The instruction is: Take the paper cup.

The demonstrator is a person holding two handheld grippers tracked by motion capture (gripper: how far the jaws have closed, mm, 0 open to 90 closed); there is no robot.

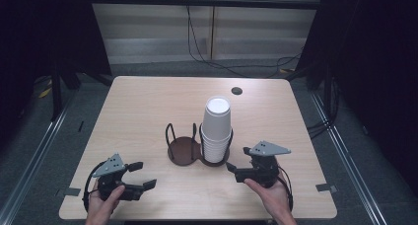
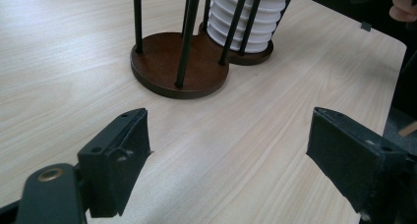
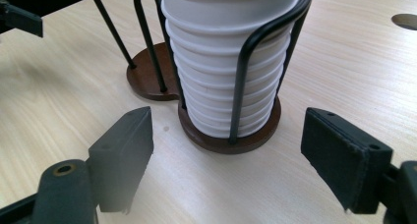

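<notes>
Step, judged: approach to cup stack (image 1: 217, 129). Advised: right tongs (image 1: 238, 167) level, jaws astride stack above wire holder (image 1: 197, 148), clear of loops. Both right and left tongs (image 1: 140, 175) wide open, empty. White nested cups, ribbed rims, in holder's 3 o'clock bay at bench (image 1: 138, 106) centre; 9 o'clock bay empty.
</notes>
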